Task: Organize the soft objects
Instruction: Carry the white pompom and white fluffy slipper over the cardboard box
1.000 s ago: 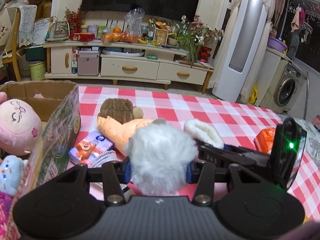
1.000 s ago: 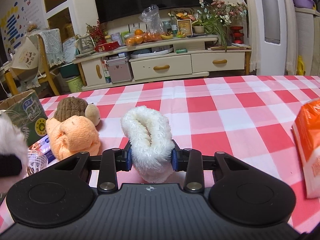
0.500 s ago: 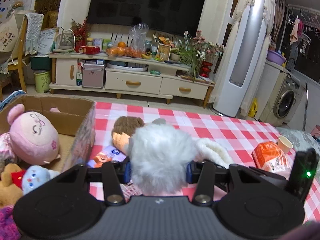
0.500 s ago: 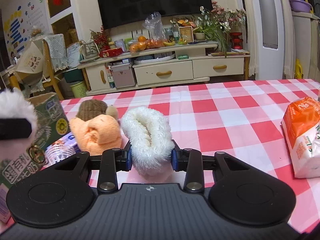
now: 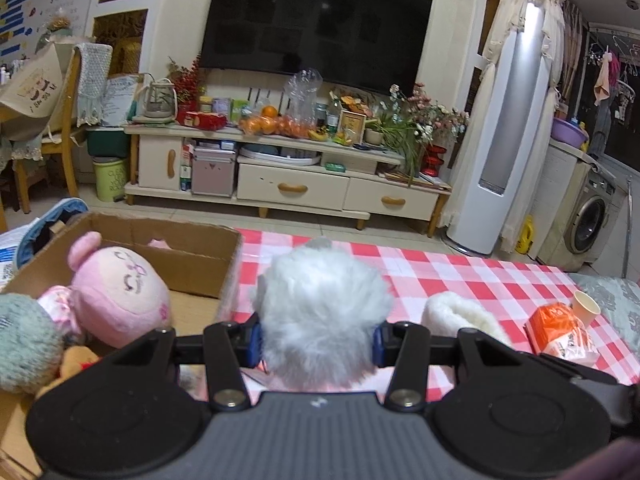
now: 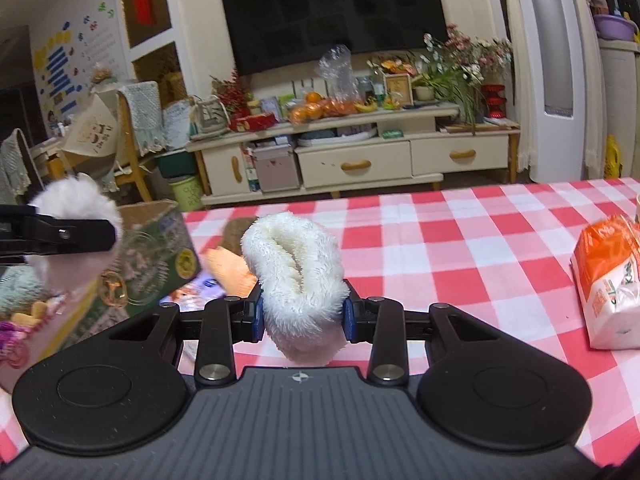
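We hold one soft thing in each hand. Our left gripper (image 5: 318, 338) is clamped on a grey-white fluffy toy (image 5: 320, 316), its blue pads (image 5: 255, 340) pressed deep into the fur on both sides, and the toy hangs above the red-checked tablecloth (image 5: 460, 276) just beside the right wall of the cardboard box (image 5: 192, 276). Our right gripper (image 6: 302, 314) is closed on a white fleece slipper (image 6: 296, 268), squeezed at its lower part with the opening facing up, lifted clear of the cloth.

The step in hand, as we judge it, is carrying both pieces to the box. To do it well we take the left load first, since it is nearer: we move it leftward over the box wall before lowering, so the fur does not catch the edge. The pink plush doll (image 5: 120, 292) and a grey-green plush (image 5: 24, 344) fill the near half, so we aim for the bare cardboard floor behind the doll. We let go only once the toy is low inside; fluff springs back and can roll out.

With the slipper we keep the squeeze firm but not harder, as the pile is slippery. The orange plush (image 6: 234, 274) and the brown one behind it remain on the cloth; the orange tissue pack (image 6: 608, 284) is not ours to move.
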The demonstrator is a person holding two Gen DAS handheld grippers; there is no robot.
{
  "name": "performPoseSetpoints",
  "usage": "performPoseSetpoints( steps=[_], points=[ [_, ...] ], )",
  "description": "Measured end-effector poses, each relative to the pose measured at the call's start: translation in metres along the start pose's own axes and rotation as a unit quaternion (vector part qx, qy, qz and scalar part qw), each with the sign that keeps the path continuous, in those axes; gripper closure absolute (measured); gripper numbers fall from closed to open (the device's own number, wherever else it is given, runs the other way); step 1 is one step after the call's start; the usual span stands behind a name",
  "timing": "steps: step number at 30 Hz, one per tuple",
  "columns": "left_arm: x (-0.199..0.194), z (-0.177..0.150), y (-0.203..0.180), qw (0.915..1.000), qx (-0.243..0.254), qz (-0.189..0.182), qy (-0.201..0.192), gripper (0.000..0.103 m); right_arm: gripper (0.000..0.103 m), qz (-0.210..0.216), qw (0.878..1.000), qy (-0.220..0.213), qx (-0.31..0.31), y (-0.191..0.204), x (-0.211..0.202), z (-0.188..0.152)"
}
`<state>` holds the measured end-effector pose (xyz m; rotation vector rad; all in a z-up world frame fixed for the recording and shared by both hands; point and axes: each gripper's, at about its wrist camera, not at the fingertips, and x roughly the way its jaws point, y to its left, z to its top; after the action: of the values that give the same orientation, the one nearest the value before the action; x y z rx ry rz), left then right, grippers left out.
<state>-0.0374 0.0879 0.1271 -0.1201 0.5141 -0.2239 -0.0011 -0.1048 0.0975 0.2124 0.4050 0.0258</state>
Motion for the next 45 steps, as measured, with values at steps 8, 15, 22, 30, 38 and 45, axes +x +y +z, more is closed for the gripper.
performPoseSetpoints(
  steps=[8,15,22,30,38,45],
  points=[
    [-0.011,0.012,0.023,0.9989,-0.002,0.043,-0.020,0.056,0.060,0.029,0.999,-0.019,-0.022,0.031,-0.020,0.013],
    [-0.015,0.021,0.048,0.9958,-0.009,0.085,-0.031,0.056,0.060,0.060,0.997,-0.026,-0.045,0.065,-0.027,0.026],
    [-0.019,0.033,0.079,0.9918,-0.041,0.115,-0.038,0.056,0.059,0.094,0.993,-0.030,-0.062,0.101,-0.027,0.038],
    [-0.016,0.036,0.099,0.9883,-0.062,0.136,-0.031,0.056,0.059,0.129,0.988,-0.023,-0.086,0.144,-0.015,0.045],
    [-0.006,0.034,0.106,0.9863,-0.059,0.154,-0.009,0.056,0.059,0.138,0.984,-0.003,-0.113,0.172,0.017,0.041],
    [0.002,0.031,0.110,0.9839,-0.055,0.170,0.010,0.056,0.059,0.136,0.981,0.018,-0.138,0.185,0.039,0.036]
  ],
)
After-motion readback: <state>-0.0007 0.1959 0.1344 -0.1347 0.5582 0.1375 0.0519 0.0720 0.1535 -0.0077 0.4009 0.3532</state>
